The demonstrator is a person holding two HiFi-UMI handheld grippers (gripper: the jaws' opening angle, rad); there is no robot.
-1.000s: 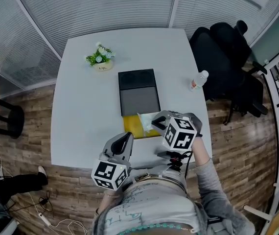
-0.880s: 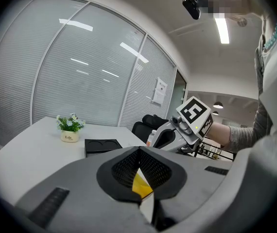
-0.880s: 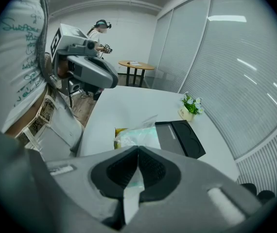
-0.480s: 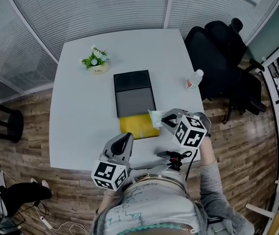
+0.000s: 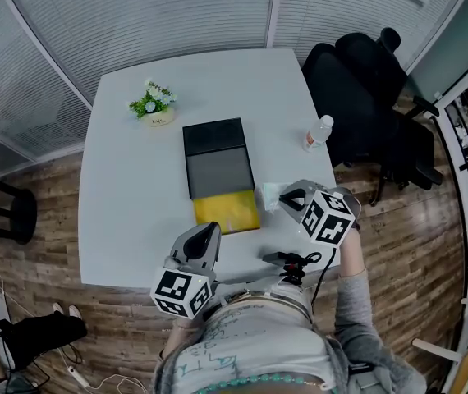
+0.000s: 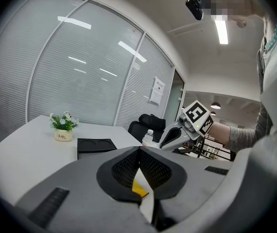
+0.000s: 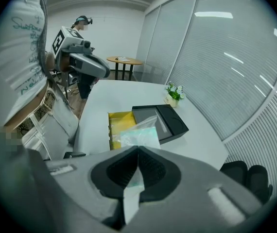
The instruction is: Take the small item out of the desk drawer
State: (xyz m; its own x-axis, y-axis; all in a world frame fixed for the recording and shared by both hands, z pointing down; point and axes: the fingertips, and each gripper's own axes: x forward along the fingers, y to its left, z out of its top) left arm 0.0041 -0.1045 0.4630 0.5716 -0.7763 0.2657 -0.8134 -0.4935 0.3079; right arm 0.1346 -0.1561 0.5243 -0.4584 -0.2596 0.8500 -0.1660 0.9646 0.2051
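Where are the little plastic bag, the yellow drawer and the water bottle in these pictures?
plastic bag [image 7: 139, 137]: right gripper view, middle of its clear film.
yellow drawer [image 5: 227, 213]: head view, its bare yellow floor.
water bottle [image 5: 315, 135]: head view, middle of its body.

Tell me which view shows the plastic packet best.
Right gripper view: the plastic packet is close, pinched in the right gripper. Head view shows only a small pale patch; left gripper view doesn't show it.
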